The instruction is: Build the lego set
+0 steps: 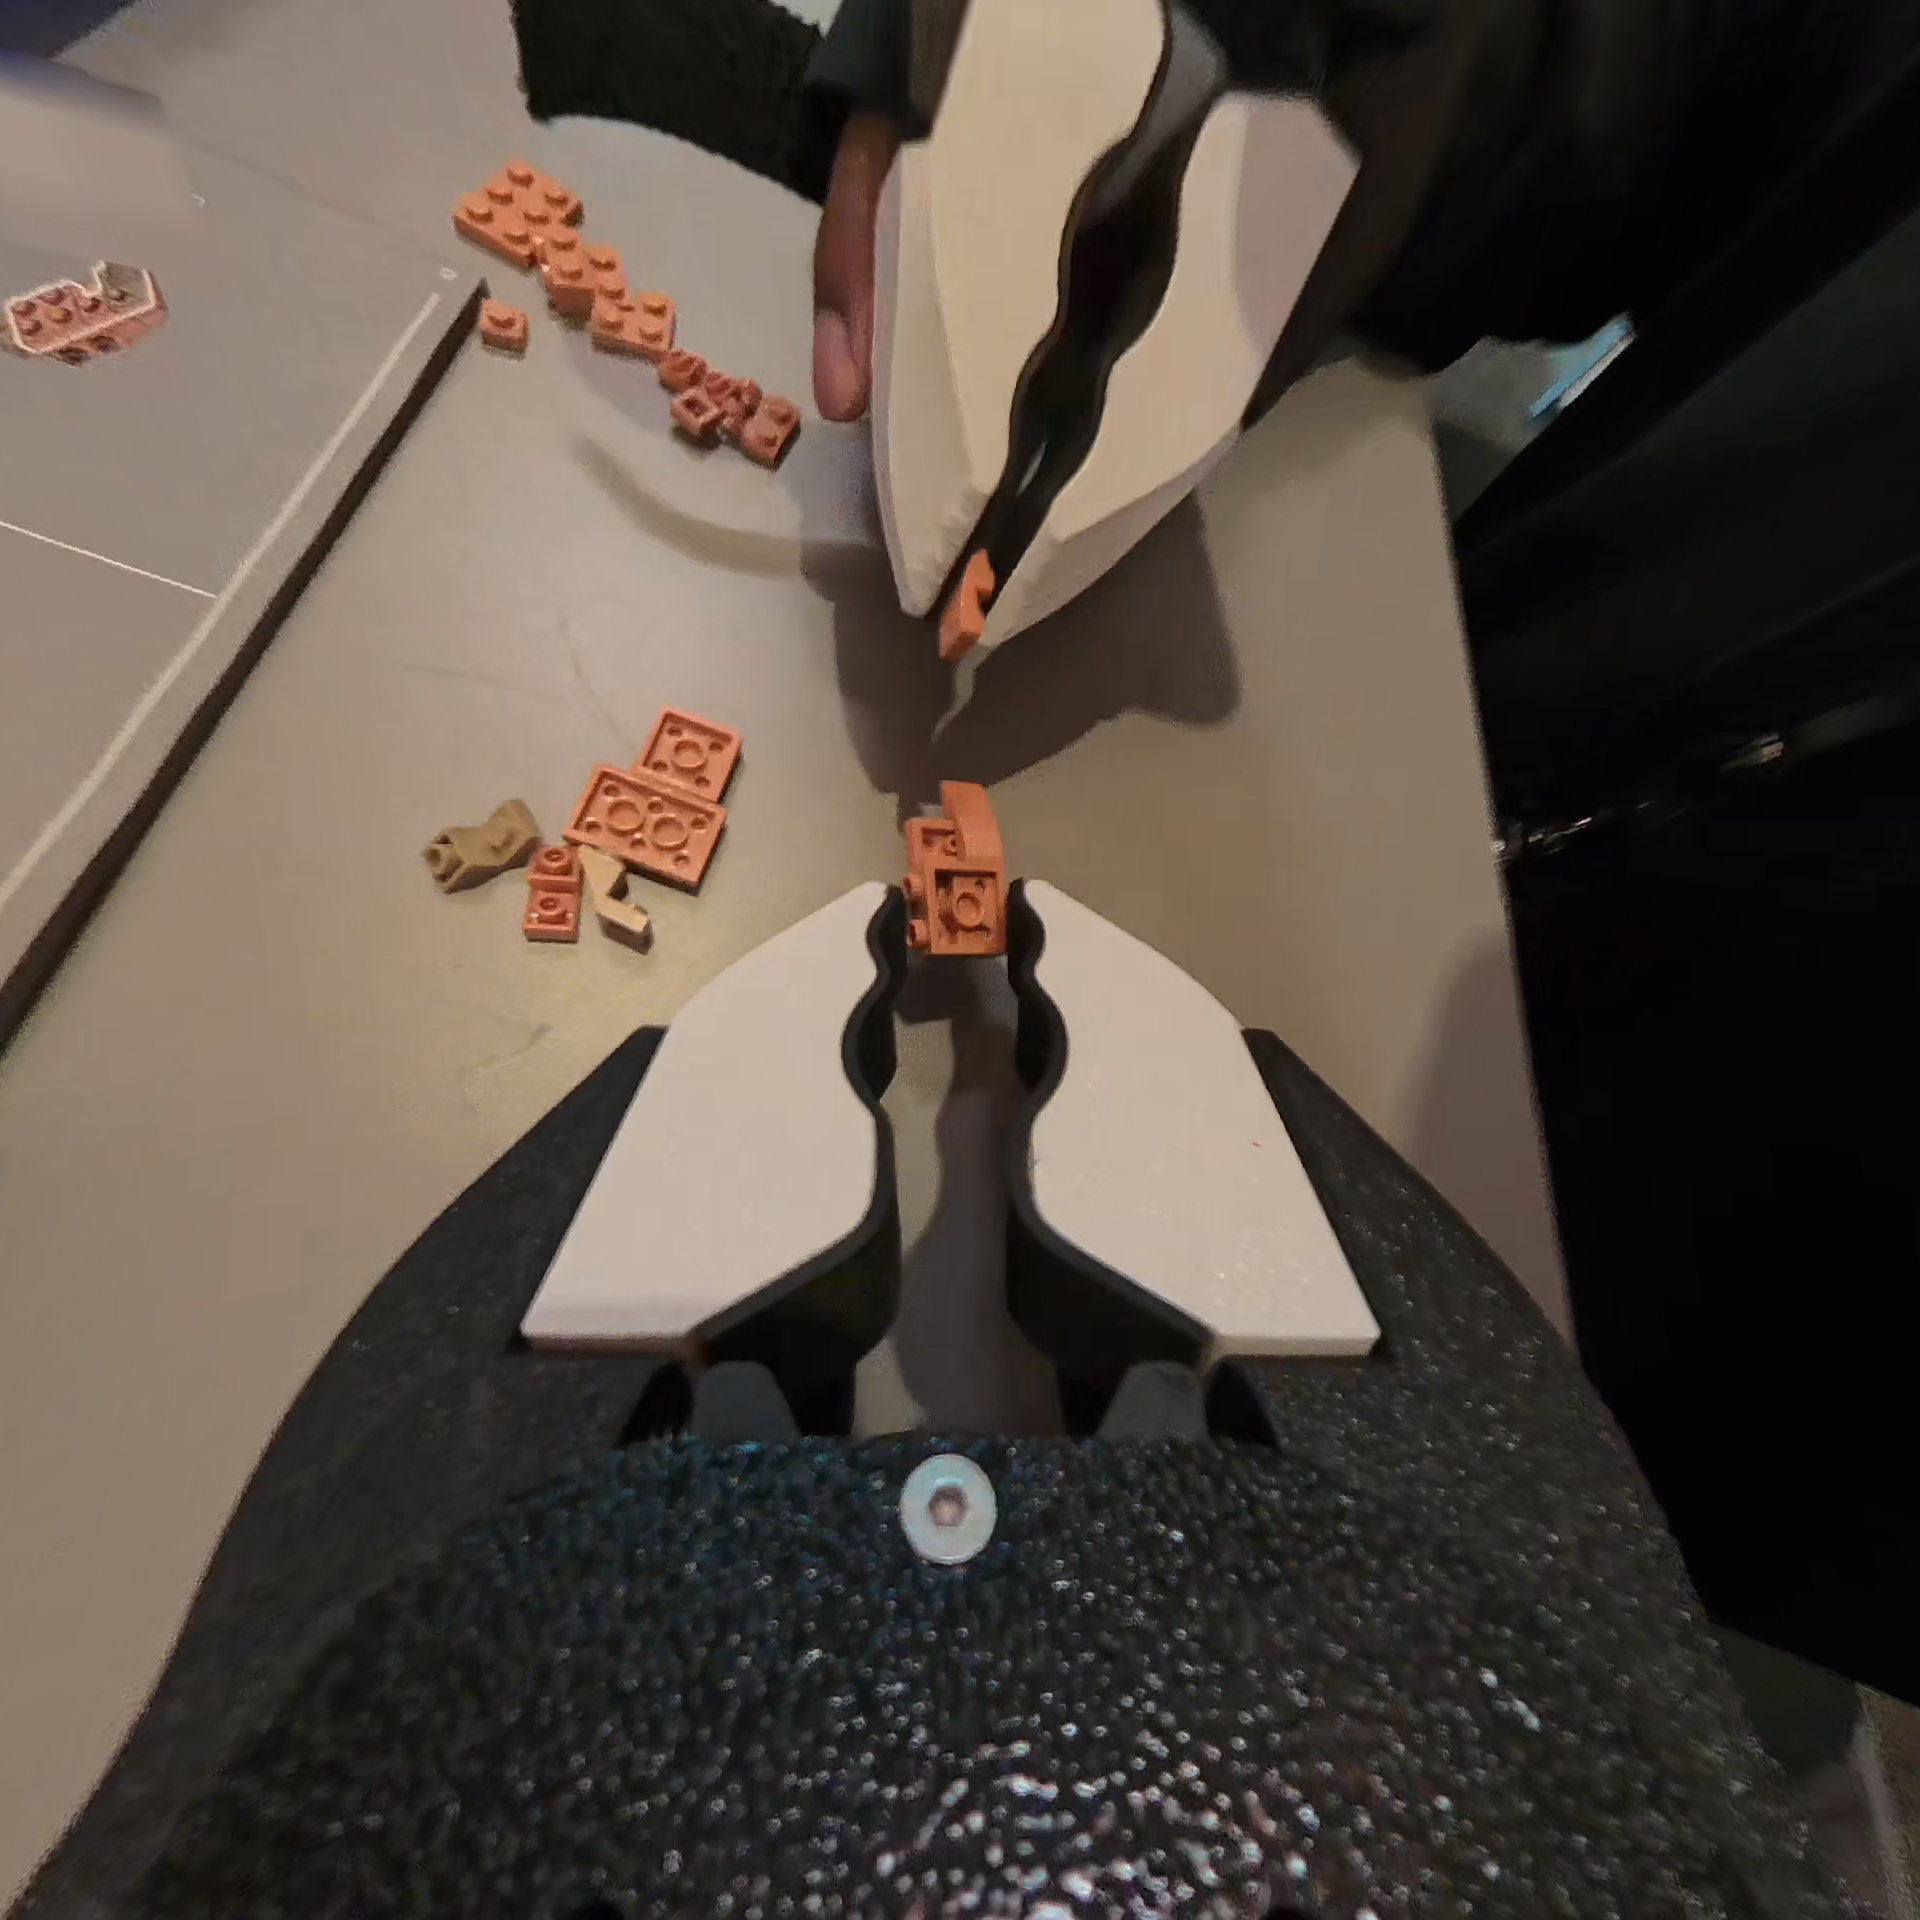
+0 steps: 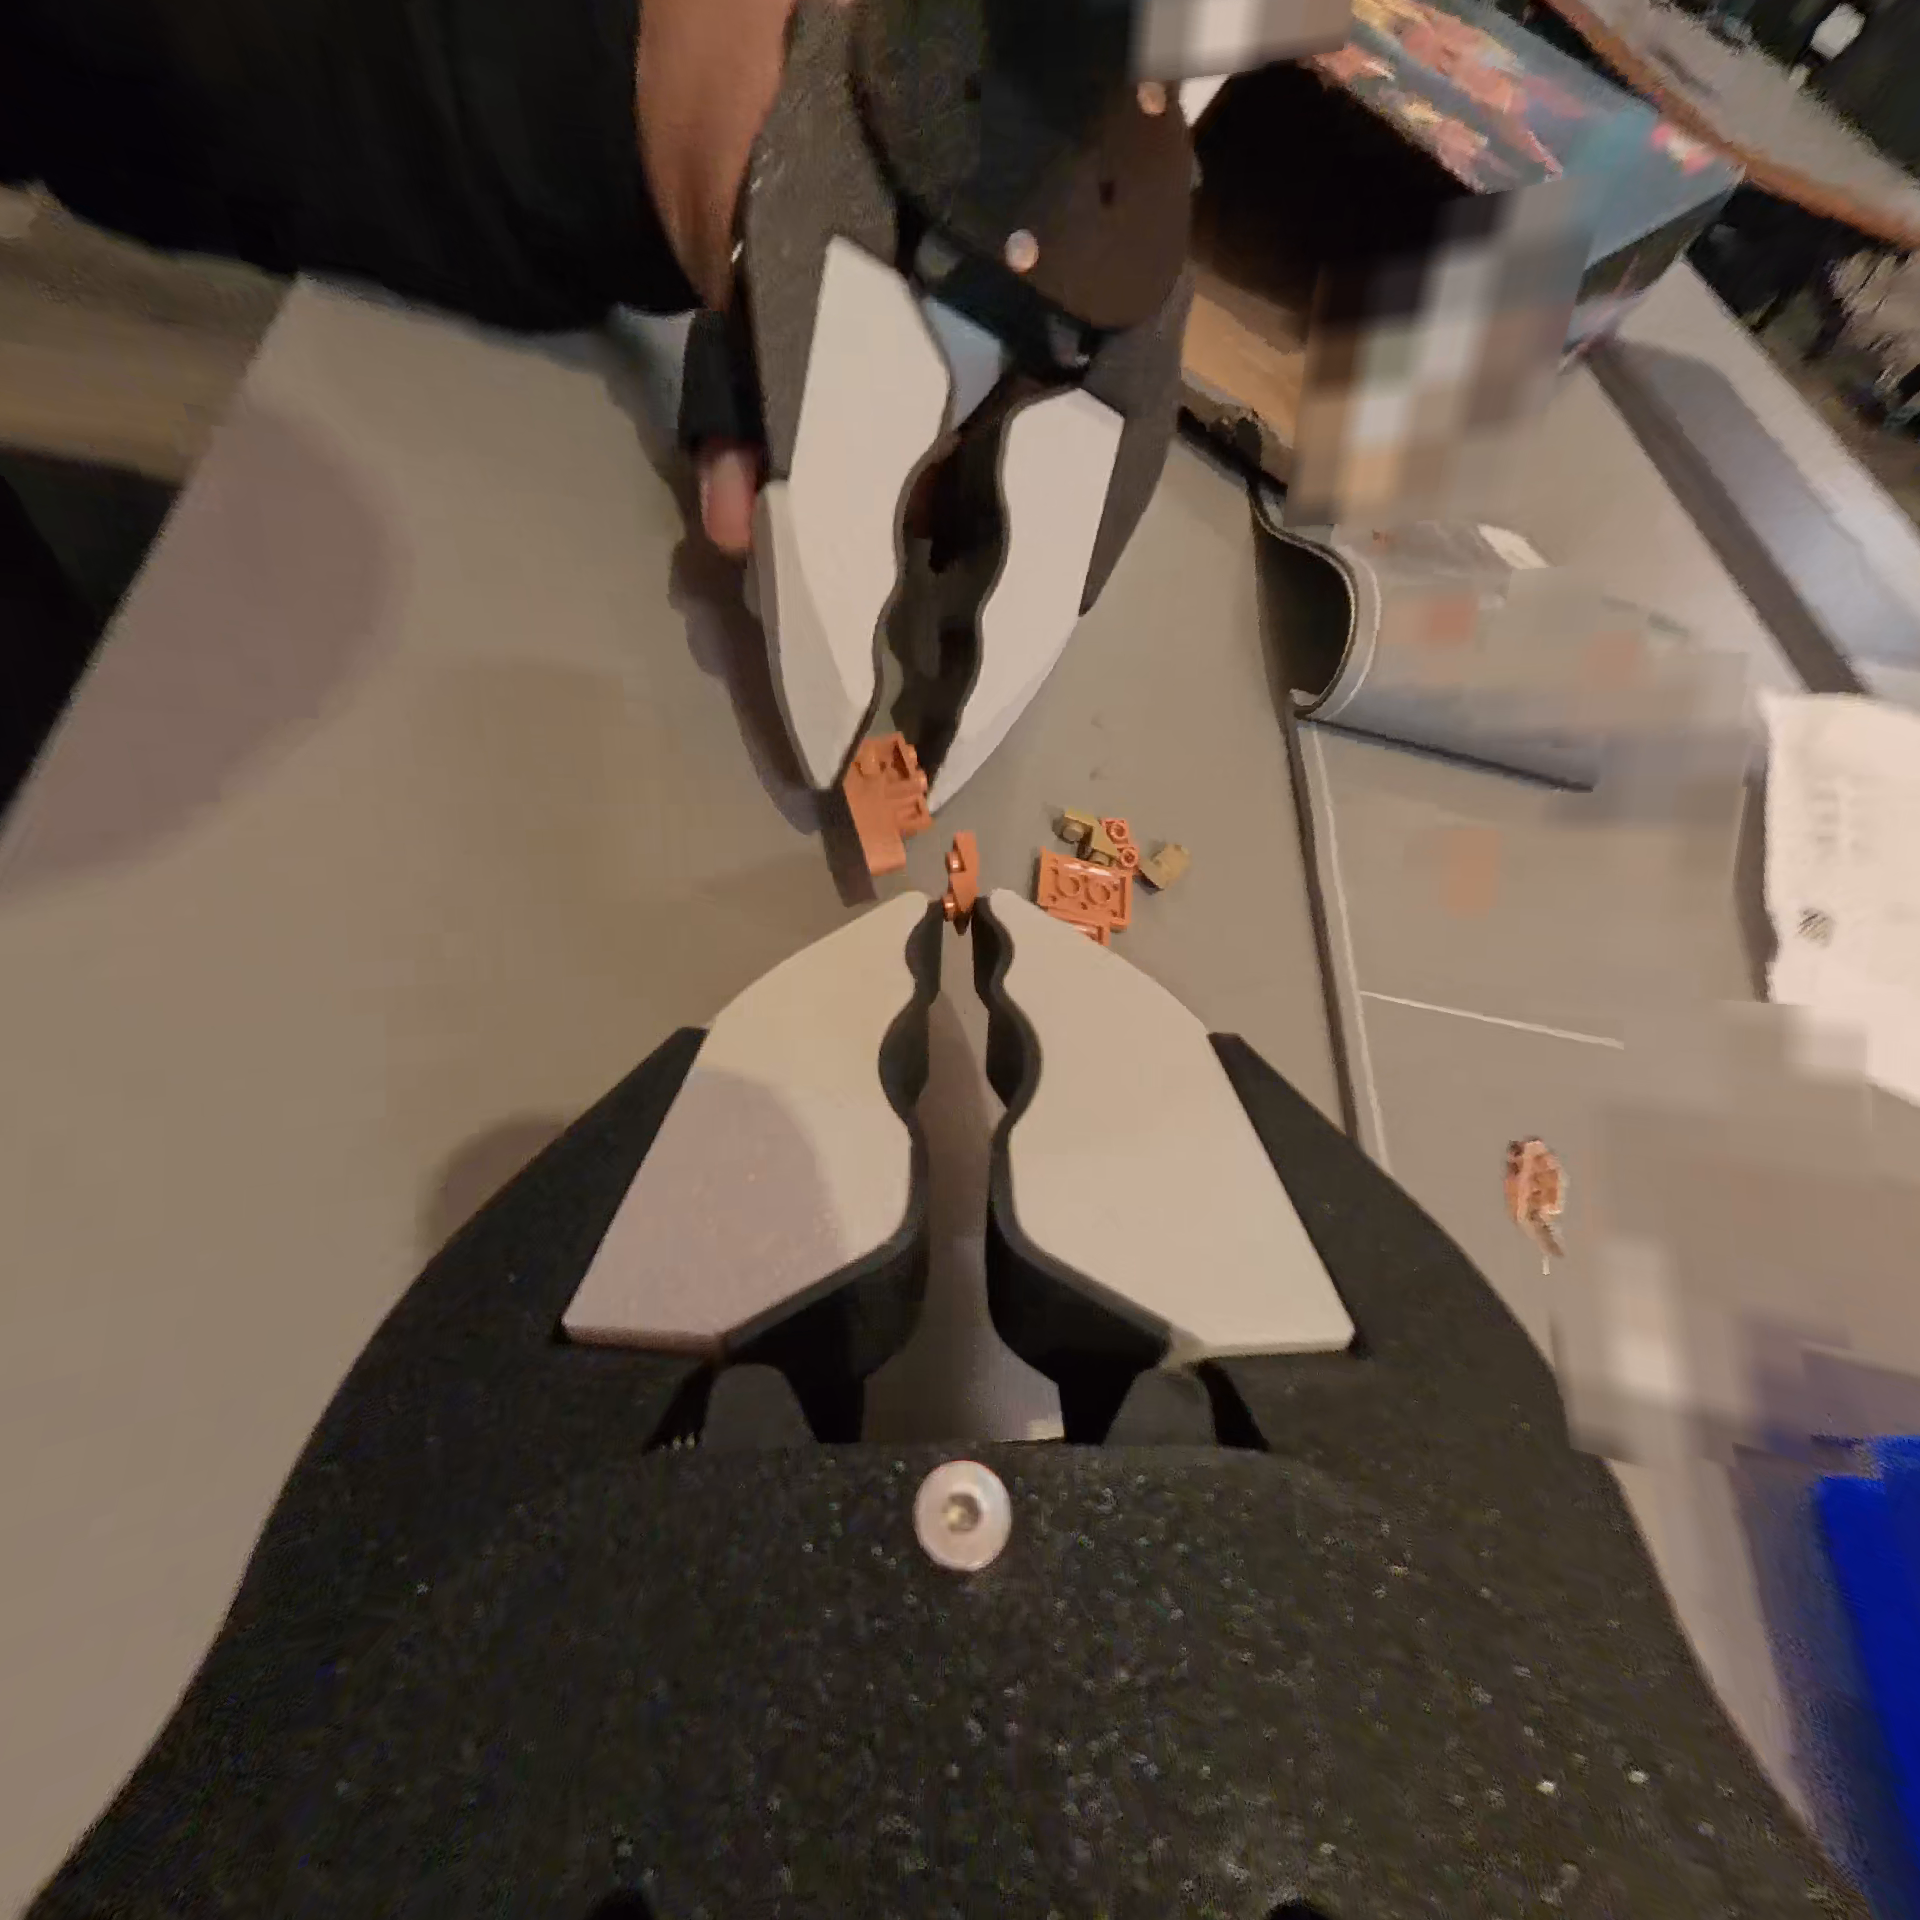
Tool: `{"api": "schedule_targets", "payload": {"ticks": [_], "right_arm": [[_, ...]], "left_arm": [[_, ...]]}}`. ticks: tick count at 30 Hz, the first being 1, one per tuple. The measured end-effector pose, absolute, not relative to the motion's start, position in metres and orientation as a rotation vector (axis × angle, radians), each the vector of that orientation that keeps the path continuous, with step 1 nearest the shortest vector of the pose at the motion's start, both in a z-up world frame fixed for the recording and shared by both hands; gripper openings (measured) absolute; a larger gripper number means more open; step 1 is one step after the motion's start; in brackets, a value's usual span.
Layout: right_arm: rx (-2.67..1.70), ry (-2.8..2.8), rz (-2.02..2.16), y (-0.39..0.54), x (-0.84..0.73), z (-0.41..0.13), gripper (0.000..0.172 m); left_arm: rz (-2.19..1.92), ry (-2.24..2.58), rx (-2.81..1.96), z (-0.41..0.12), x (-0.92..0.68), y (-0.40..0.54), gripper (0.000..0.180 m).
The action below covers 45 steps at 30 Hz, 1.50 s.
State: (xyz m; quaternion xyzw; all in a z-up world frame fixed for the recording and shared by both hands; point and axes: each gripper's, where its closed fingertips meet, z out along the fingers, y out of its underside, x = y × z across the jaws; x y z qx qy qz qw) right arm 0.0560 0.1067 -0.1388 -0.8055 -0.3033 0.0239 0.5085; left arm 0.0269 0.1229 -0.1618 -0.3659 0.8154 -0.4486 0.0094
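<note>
Now | left claw grips orange brick cluster | right claw pinches small orange plate, edge-on, partly hidden

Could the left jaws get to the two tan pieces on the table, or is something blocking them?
Probably yes. The tan pieces lie on open table just left of the left gripper, but its jaws already hold an orange brick cluster.
</note>
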Motion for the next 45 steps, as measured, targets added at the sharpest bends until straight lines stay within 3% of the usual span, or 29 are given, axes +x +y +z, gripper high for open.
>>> {"api": "schedule_targets", "payload": {"ticks": [14, 45], "right_arm": [[-1.565, -1.188, -0.326, 0.104, 0.029, -0.131, 0.005], [-1.390, -1.337, -0.564, 0.102, 0.015, -0.131, 0.006]], "left_arm": [[-1.906, 2.584, -1.245, -0.135, 0.007, 0.100, 0.018], [-1.934, 2.644, -1.216, -0.134, -0.001, 0.093, 0.018]]}}
